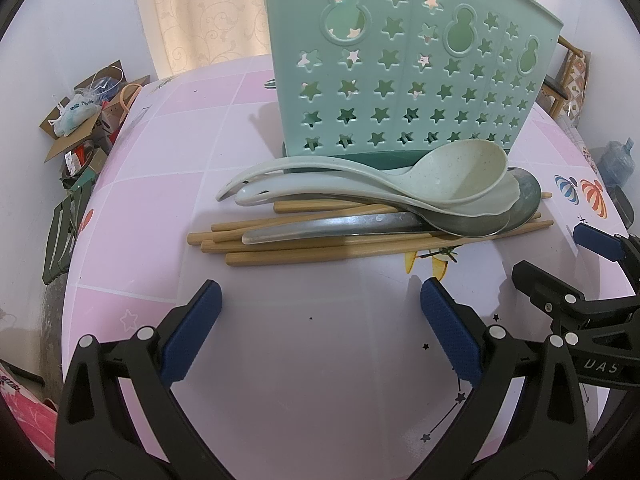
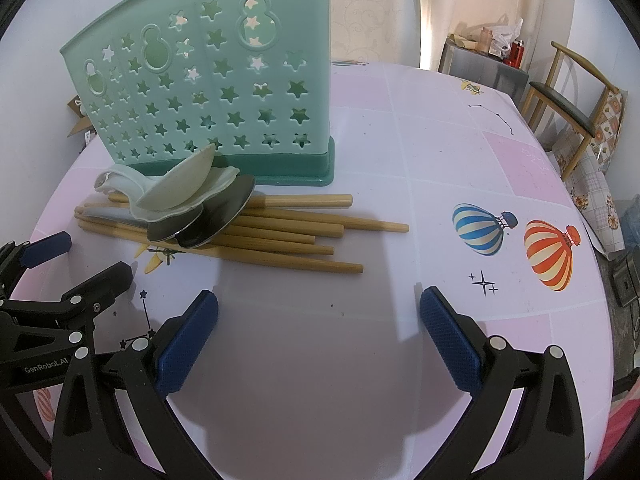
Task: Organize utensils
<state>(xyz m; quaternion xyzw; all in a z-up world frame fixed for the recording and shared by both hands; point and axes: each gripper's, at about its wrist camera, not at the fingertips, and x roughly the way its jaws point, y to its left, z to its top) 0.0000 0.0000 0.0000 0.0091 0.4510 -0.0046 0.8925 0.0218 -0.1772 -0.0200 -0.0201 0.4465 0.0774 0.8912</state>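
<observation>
A mint-green utensil holder (image 1: 400, 64) with star cut-outs stands upright on the pink table; it also shows in the right wrist view (image 2: 208, 92). In front of it lies a pile: pale plastic spoons (image 1: 452, 176) on top of metal spoons (image 1: 360, 226), across several wooden chopsticks (image 1: 304, 254). The right wrist view shows the same plastic spoons (image 2: 176, 192), metal spoons (image 2: 216, 220) and chopsticks (image 2: 300, 236). My left gripper (image 1: 320, 308) is open and empty, just short of the pile. My right gripper (image 2: 318, 312) is open and empty, near the chopstick ends.
The pink checked tablecloth (image 2: 460, 152) has balloon prints (image 2: 548, 254). The right gripper's fingers (image 1: 596, 242) show at the right edge of the left view. A wooden chair (image 2: 568, 96) stands past the table's right edge; cardboard boxes (image 1: 80, 120) stand past the left.
</observation>
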